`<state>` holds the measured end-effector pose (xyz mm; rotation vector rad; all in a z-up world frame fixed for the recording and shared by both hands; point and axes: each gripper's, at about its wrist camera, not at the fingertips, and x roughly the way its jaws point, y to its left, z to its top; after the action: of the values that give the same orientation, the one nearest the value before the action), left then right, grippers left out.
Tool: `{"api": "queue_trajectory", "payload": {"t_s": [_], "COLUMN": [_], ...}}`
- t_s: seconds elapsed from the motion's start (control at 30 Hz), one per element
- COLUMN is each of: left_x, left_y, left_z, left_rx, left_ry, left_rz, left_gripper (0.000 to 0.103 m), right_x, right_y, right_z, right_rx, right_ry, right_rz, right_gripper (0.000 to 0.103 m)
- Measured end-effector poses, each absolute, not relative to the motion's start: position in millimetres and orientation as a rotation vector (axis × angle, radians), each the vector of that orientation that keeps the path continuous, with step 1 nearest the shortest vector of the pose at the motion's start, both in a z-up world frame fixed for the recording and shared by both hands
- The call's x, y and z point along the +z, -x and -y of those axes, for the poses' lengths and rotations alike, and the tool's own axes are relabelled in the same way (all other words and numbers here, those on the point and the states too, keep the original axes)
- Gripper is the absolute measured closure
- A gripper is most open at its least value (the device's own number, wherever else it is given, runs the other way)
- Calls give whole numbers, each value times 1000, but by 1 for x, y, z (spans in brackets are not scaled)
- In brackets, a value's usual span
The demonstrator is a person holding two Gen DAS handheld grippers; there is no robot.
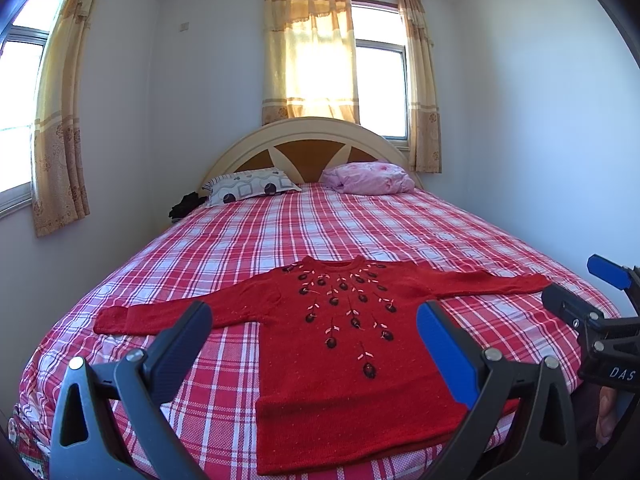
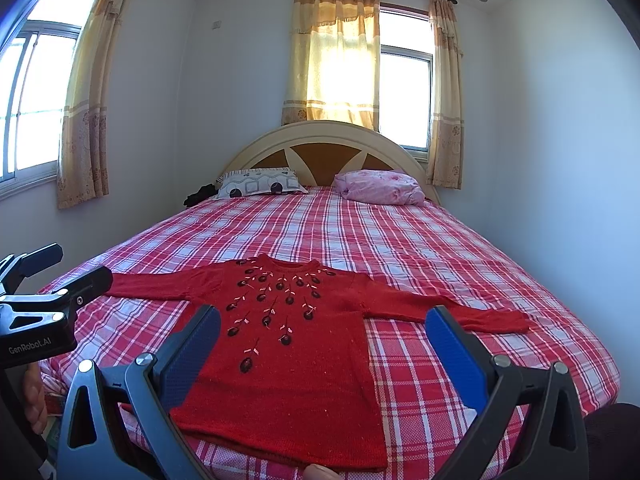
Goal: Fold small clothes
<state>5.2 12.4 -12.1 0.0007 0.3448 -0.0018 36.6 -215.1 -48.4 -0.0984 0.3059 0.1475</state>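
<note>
The bed [image 1: 400, 224], under a red plaid sheet, carries the red sweater [image 1: 344, 360] spread flat near its foot edge, front up, hem toward the foot, both sleeves stretched out toward the side edges. No fold shows yet, so by my reading the whole task remains: 2 sleeves in, then the body doubled. The left gripper [image 1: 312, 352] and right gripper [image 2: 320, 356] hover above the foot edge, jaws released and holding nothing.

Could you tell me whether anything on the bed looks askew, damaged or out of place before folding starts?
Nothing stands out. The red sweater lies flat on the plaid bed, front up, sleeves spread. Only a dark bundle sits off the bed's edge beside the pillow; I cannot tell what it is.
</note>
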Motion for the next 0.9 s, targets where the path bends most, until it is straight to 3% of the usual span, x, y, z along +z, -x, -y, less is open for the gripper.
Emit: {"api": "queue_trajectory", "payload": {"t_s": [0.9], "left_x": [-26], "left_y": [-13], "left_z": [-13], "left_rx": [2], "left_ry": [-6], "left_rz": [-376], "left_gripper": [0], "right_x": [-57], "right_y": [-47], "right_z": [216], "right_rx": [150], "right_ry": [105], "right_rz": [-338], "right_gripper": [1]}}
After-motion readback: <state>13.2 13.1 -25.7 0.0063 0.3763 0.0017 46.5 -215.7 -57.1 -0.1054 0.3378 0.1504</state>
